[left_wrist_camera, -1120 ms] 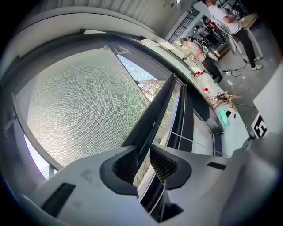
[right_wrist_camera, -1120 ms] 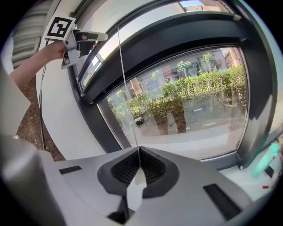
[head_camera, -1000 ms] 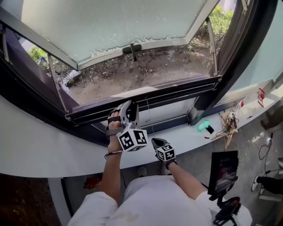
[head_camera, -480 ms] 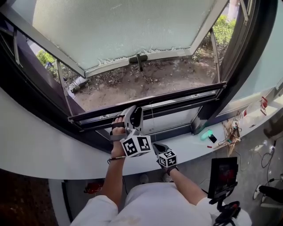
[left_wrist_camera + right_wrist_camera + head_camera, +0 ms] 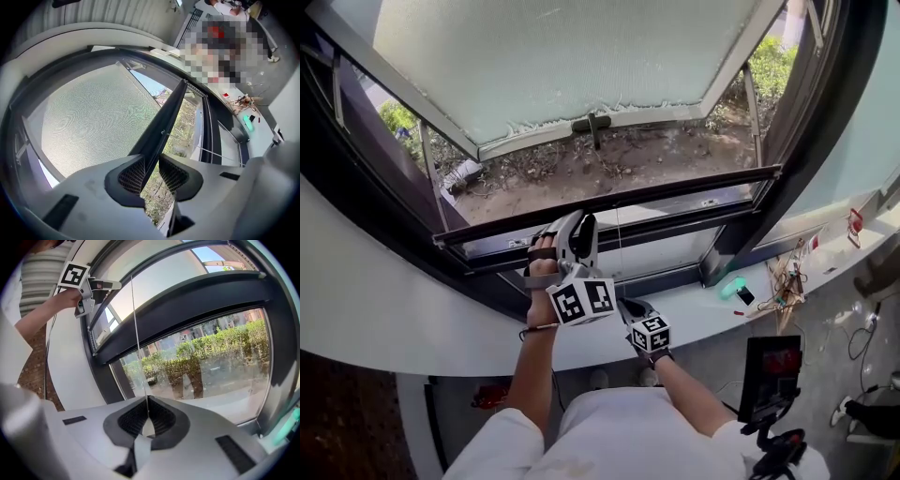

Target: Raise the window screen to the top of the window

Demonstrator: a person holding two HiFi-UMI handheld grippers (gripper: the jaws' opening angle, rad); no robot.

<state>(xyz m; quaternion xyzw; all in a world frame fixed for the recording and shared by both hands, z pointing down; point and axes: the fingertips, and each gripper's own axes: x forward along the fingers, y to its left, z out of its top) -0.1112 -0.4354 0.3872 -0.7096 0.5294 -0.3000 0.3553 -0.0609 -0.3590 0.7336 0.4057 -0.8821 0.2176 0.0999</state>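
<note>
- The window screen's dark bottom bar is seen slanting across mid-frame in the head view, left-centre to right edge.
- The left hand-held gripper is clamped on that bar, near its left end.
- The right hand-held gripper is clenched on the thin cord hanging from the bar.
</note>
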